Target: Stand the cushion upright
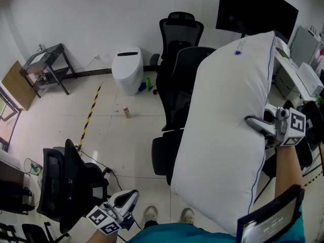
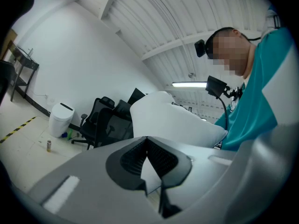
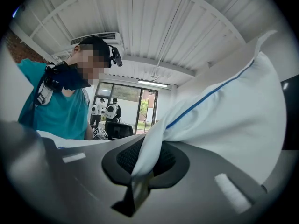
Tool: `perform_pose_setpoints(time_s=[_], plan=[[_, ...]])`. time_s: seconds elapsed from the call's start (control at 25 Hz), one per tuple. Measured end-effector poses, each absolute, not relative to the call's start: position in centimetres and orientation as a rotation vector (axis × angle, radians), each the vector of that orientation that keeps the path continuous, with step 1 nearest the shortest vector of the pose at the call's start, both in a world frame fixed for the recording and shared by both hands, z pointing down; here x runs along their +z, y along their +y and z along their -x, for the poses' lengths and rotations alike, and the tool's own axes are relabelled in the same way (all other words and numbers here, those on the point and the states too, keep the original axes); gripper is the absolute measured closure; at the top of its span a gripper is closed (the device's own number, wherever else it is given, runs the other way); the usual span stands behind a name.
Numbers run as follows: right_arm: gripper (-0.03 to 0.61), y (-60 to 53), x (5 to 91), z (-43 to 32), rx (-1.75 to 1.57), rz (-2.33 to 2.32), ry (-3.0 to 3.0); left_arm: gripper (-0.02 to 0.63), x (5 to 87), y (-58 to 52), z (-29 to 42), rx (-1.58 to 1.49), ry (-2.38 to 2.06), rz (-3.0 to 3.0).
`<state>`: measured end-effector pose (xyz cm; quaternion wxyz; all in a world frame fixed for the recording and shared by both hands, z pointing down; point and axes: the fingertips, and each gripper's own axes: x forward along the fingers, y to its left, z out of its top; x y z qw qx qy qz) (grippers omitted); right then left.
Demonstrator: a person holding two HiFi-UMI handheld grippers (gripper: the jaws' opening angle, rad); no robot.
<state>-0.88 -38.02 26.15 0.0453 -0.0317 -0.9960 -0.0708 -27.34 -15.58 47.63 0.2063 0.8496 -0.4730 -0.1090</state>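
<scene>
Near left, low down: left gripper [image 2: 147, 139], jaws pressed together, nothing between them. Near right, higher: right gripper [image 1: 251, 120], pointing level, pinching a fold of fabric at the right edge of the white cushion [image 1: 223, 130]. Cushion held up off the floor, tall and leaning, blue piping along its seam. Just behind it, black office chairs [image 1: 177, 70]. Farther left, by the wall, a white bin [image 1: 126, 70].

An office: black swivel chairs [image 1: 179, 34] and a big monitor [image 1: 255, 11].
</scene>
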Motion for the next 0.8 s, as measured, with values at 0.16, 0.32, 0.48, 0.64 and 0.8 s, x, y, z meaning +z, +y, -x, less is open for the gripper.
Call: perform_pose_setpoints(time_s=[0.16,0.32,0.48,0.64,0.8], plan=[[0.560,-38.7,26.9,2.9,-0.226,0.114,-2.994,0.603,46.9,-14.8,27.5,-0.301,-1.332,-2.376],[0.560,-40.0,29.6,6.0,-0.292,0.137,-2.836,0.603,46.4,-14.3,27.9,-0.295,-1.360,-2.379],[0.560,-40.4,31.6,9.0,-0.409,0.188,-2.698,0.603,46.6,-13.7,28.4,-0.299,-1.396,-2.355],[0.560,-39.3,30.3,10.8,-0.514,0.261,-2.699,0.603,47.0,-13.5,29.1,-0.304,-1.435,-2.327],[0.560,-40.2,27.7,10.7,-0.564,0.243,-2.749,0.603,46.9,-13.8,29.0,-0.307,-1.447,-2.319]])
